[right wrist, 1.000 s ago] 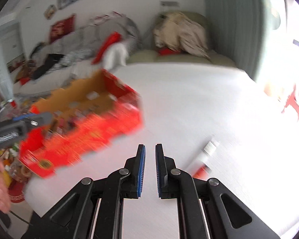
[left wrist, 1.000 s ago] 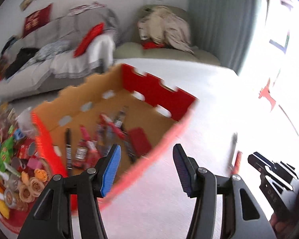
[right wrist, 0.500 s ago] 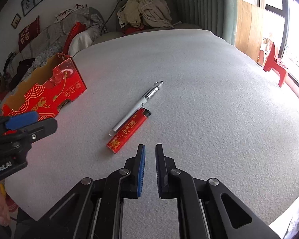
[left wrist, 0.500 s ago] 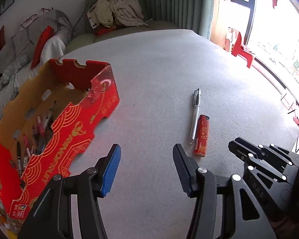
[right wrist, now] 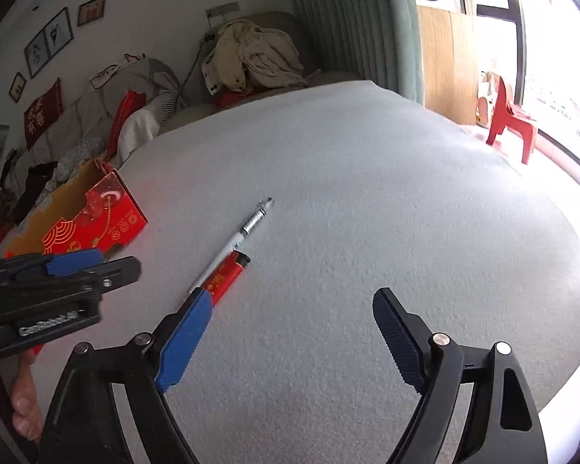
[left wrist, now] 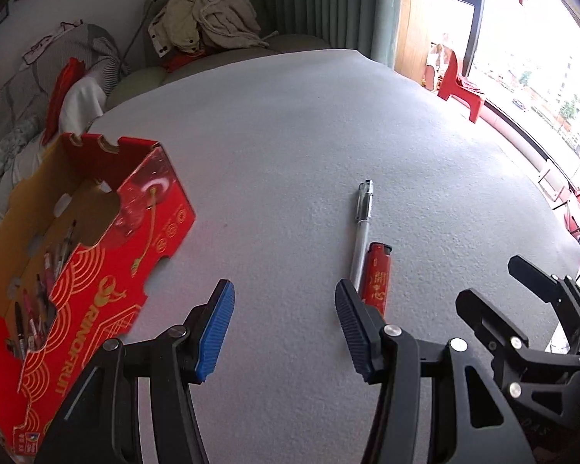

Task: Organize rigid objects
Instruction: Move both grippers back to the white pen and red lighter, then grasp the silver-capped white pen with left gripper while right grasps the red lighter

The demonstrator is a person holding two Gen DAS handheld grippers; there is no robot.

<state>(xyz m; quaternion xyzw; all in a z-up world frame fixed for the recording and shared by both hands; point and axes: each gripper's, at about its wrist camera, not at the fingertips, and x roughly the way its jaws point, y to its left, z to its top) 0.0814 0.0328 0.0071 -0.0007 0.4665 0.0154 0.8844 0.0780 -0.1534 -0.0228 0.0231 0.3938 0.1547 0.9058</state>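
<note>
Left wrist: one pen [left wrist: 361, 228], one lighter [left wrist: 376, 278]; left claw [left wrist: 284, 328] and right claw [right wrist: 295, 342] wide apart, empty.

The left claw [left wrist: 284, 328] hangs wide apart over the grey bench [left wrist: 290, 135], holding nothing. Just ahead of its right finger a pen [left wrist: 363, 228] and a red lighter [left wrist: 377, 278] lie side by side, touching. A red carton [left wrist: 116, 270] with pens inside sits at the left. The right claw [left wrist: 522, 290] shows at the lower right, also spread.
</note>
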